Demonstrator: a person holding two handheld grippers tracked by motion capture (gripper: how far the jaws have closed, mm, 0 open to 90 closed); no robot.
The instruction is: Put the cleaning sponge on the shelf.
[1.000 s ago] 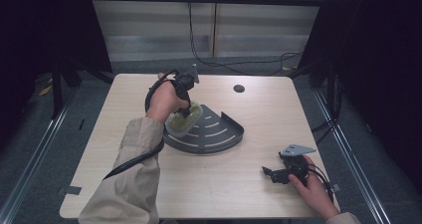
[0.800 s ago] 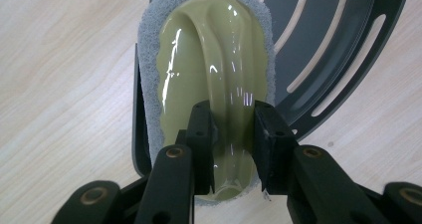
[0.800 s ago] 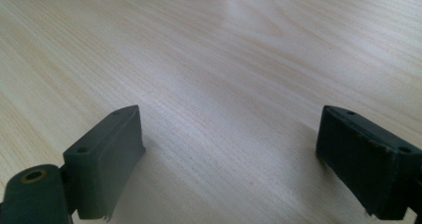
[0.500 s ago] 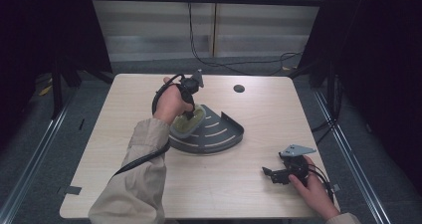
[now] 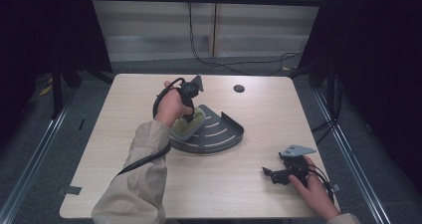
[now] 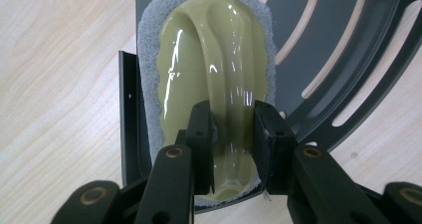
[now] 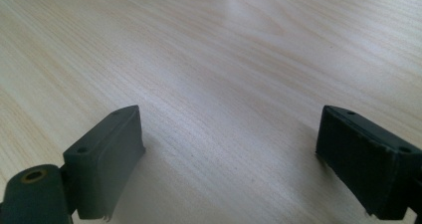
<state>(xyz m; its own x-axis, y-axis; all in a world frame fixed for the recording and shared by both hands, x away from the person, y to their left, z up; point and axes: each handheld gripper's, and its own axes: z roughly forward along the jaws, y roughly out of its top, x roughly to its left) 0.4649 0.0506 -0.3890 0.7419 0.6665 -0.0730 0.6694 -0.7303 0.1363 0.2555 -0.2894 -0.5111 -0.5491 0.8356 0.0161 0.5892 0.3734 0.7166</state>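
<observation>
Right now your scrubber [image 6: 214, 89], a glossy olive-green grip on a grey scouring pad, lies in the dark grey slotted rack [image 6: 343, 59], tucked against the rack's straight upright wall with the curved slots fanning away on its other side. Your left gripper [image 6: 234, 129] comes down on it from above, and its two black fingers [image 6: 201, 134] pinch the raised ridge of the green grip, one pad pressed on each side, near the end of the scrubber closest to the camera. From the high view, the rack [image 5: 224, 134] sits around the middle of the pale wooden counter [image 5: 149, 194], with your left hand [image 5: 171, 107] over its left part. Well apart, near the counter's front right corner, your right gripper [image 7: 231, 149] rests low over bare wood, its fingers [image 7: 109, 144] spread wide with nothing between them.
</observation>
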